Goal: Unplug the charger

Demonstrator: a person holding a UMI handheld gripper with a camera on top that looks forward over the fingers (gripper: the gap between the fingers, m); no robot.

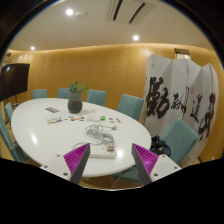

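Note:
A white power strip (pixel 103 151) lies near the front edge of the oval white table (pixel 45 135), just ahead of and between my fingers. A small charger with a reddish face (pixel 110 146) sits in the strip. White cable (pixel 97 132) coils behind it on the table. My gripper (pixel 111 162) is open, with its magenta pads (pixel 76 158) spread either side of the strip and short of it. Nothing is held.
A dark pot with a plant (pixel 75 99) stands mid-table, with small items (pixel 82 119) scattered near it. Teal chairs (pixel 179 136) ring the table. A white folding screen with black calligraphy (pixel 178 103) stands at the right. A dark monitor (pixel 14 78) hangs at the left.

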